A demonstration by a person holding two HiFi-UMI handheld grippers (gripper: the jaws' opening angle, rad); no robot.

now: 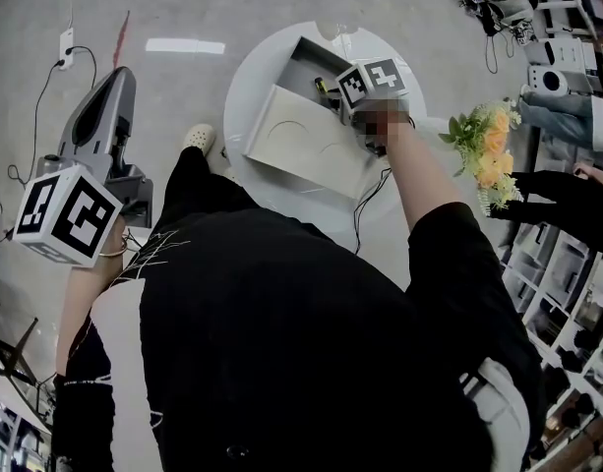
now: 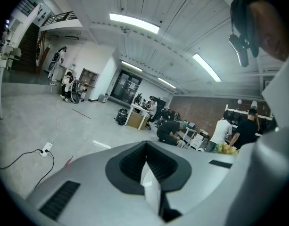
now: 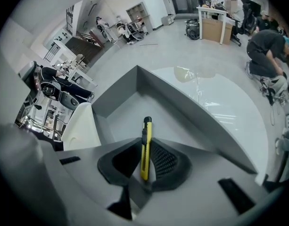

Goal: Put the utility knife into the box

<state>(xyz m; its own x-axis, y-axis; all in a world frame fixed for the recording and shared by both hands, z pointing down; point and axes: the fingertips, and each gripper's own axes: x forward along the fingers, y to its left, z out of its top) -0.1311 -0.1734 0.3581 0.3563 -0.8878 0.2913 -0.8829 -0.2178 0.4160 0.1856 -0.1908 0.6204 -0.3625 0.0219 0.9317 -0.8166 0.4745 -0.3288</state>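
A yellow utility knife [image 3: 146,131] stands between the jaws of my right gripper [image 3: 145,150], which is shut on it. Its tip points down into the open grey box [image 3: 120,119]. In the head view the right gripper [image 1: 332,94] hangs over the far end of the box [image 1: 299,55], and a bit of the yellow utility knife [image 1: 322,86] shows there. The box's pale lid [image 1: 301,141] is folded open toward me. My left gripper [image 1: 112,91] is held off to the left over the floor, far from the table. The left gripper [image 2: 146,161] is shut with nothing in it.
The box sits on a round white table [image 1: 257,77]. A bunch of yellow flowers [image 1: 483,144] is to the right, with shelves and another person's arm [image 1: 562,190] beyond. A power strip [image 1: 66,44] and cable lie on the floor at left. Several people work in the background.
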